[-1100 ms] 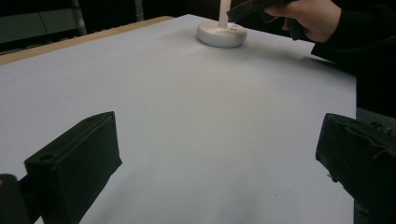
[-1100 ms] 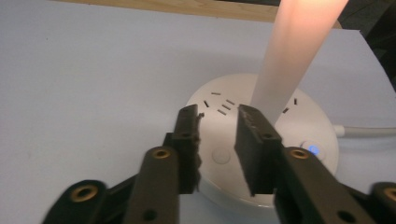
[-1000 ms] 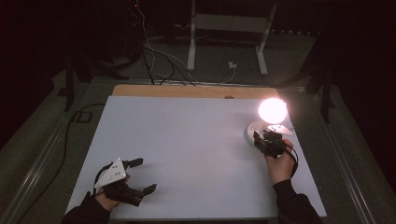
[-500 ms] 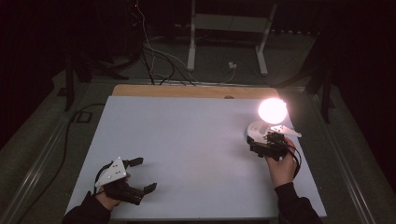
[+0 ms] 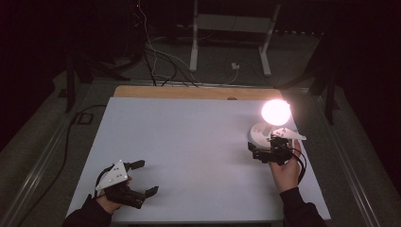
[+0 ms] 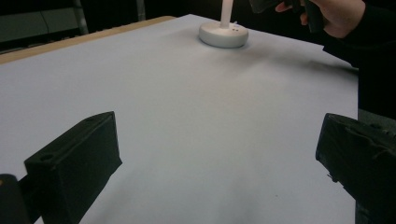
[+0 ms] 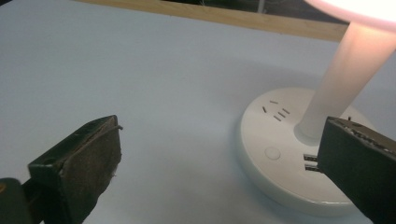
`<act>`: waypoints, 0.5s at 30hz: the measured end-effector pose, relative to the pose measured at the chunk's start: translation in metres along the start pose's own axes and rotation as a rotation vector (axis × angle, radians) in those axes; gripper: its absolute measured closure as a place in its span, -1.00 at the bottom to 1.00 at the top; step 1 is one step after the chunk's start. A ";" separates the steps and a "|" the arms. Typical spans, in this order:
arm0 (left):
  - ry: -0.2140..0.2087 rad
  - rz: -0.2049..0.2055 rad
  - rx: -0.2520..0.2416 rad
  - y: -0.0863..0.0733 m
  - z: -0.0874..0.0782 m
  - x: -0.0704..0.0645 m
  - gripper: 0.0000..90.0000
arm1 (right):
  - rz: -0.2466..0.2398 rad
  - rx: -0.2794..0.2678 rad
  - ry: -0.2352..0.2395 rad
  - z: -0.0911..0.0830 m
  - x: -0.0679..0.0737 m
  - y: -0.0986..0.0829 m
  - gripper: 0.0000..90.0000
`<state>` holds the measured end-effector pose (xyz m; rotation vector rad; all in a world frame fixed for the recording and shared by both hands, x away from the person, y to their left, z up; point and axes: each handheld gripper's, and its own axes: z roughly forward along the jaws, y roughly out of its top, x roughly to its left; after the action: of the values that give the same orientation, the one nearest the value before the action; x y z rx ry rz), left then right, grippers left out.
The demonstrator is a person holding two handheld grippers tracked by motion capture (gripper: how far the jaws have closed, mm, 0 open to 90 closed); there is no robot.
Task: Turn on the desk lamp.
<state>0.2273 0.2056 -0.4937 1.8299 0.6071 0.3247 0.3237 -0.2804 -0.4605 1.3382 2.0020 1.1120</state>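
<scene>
Black tongs (image 5: 140,178) with blocky jaws, a grey three-cornered top plate, and seemingly dark sleeves (image 5: 295,208).

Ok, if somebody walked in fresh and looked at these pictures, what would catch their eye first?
The lit lamp at the far right of the white table, glowing in an otherwise dark room. Next, the right gripper just in front of the lamp's round white base, jaws open and clear of it. The left gripper sits at the near left corner, open as well, holding nothing.
</scene>
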 end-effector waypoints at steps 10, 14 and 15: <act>-0.002 0.002 0.000 0.000 0.000 0.000 -0.99 | -0.037 -0.022 0.065 -0.017 0.010 -0.004 -1.00; -0.003 -0.001 -0.002 0.000 0.000 0.000 -0.99 | -0.062 -0.035 0.089 -0.021 0.015 -0.009 -1.00; -0.003 -0.001 -0.002 0.000 0.000 0.000 -0.99 | -0.067 -0.035 0.094 -0.022 0.016 -0.011 -1.00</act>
<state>0.2276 0.2059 -0.4936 1.8274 0.6052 0.3217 0.2950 -0.2761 -0.4565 1.2130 2.0681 1.1938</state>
